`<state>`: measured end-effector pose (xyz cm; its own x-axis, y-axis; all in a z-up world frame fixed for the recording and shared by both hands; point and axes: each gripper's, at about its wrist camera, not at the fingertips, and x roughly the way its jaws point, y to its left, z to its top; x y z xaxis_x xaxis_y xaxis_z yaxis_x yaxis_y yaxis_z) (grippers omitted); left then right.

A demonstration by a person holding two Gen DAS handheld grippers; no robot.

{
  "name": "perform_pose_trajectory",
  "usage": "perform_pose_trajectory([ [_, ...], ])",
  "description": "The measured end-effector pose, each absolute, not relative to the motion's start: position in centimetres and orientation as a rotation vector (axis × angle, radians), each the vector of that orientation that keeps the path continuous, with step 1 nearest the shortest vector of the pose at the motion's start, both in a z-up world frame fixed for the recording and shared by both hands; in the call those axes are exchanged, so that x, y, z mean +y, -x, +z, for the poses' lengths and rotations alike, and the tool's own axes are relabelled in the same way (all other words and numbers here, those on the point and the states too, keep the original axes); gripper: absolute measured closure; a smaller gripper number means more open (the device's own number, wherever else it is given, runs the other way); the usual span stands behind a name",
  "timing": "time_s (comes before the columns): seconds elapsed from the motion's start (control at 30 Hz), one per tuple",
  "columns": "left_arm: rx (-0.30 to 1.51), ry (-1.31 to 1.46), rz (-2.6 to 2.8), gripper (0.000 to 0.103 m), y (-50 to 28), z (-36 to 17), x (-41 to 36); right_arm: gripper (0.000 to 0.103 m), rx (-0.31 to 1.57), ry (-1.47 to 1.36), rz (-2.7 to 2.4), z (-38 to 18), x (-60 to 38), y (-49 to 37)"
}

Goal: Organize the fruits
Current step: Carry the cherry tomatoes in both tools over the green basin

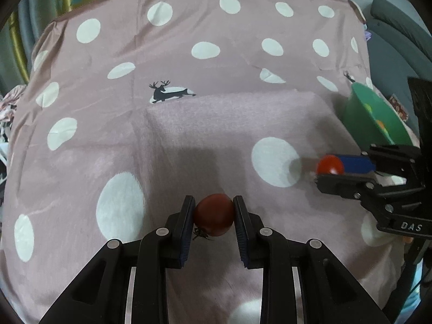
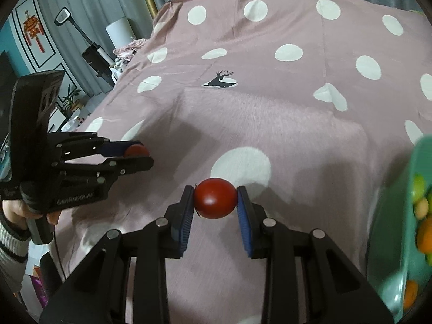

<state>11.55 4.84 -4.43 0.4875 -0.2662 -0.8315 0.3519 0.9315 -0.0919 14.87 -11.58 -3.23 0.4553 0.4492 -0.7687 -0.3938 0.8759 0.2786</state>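
Left wrist view showed the left gripper (image 1: 213,217) clamped on a dark tomato (image 1: 213,214) above the cloth (image 1: 189,124). The right gripper (image 2: 215,202) likewise gripped a red tomato (image 2: 215,202). Some fruit already lay in the green bowl (image 2: 388,229); both tomatoes seemingly remained to be placed.

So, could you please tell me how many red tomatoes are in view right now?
2: one tomato gripped in the left claw, another tomato gripped in the right claw. The green bowl could hide more.
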Motion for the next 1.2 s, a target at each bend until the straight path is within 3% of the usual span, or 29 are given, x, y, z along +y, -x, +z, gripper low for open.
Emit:
perform_pose_trajectory([
  [0.63, 0.909, -0.12, -0.411, 0.074, -3.8, 0.2, 1.9, 0.071, 0.888, -0.134, 0.501, 0.2, -15.5, -5.0],
  [1.2, 0.834, -0.179, -0.524, 0.074, -2.9, 3.4, -6.2, 0.071, 0.77, -0.226, 0.372, 2.6, -22.6, -2.0],
])
